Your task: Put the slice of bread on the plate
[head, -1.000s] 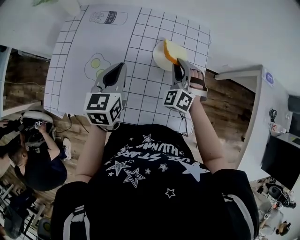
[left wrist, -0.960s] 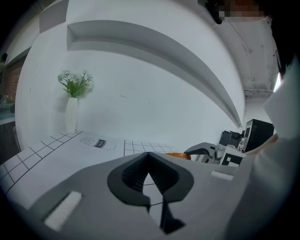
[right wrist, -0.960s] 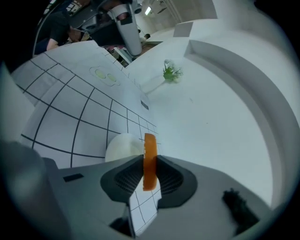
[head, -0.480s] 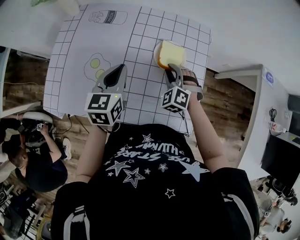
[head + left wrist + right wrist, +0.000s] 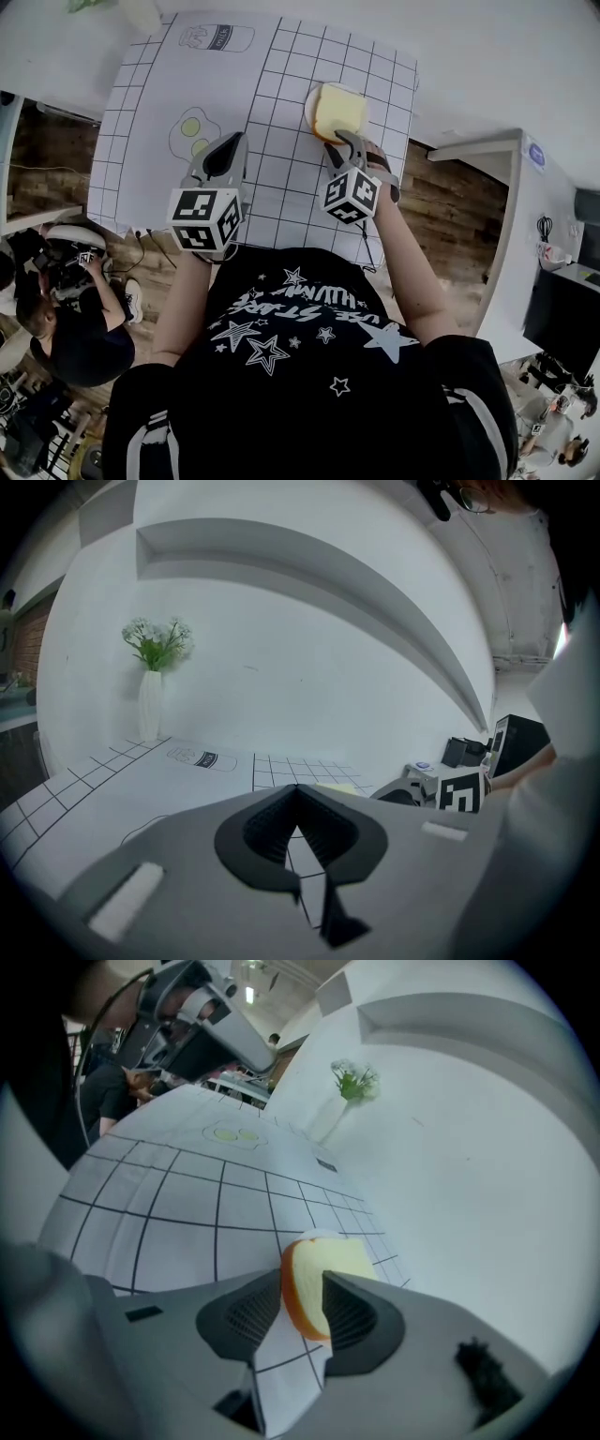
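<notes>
Bread (image 5: 339,111): flat on plate (image 5: 309,101), its near crust between the jaws of my right gripper (image 5: 341,142), which have just been opening and stand wide. I draw straight back from plate, dragging no crust. Left gripper (image 5: 228,148): closed, empty, well left of plate.

No wording can be read for certain. White lettering is printed across the black starred shirt (image 5: 309,302), but it is upside down and illegible. A dark label on the bottle drawing (image 5: 217,36) on the gridded surface (image 5: 141,122) is too small to read. Square black-and-white markers are borne by the left claw's cube (image 5: 206,217) and the right claw's cube (image 5: 354,195).
</notes>
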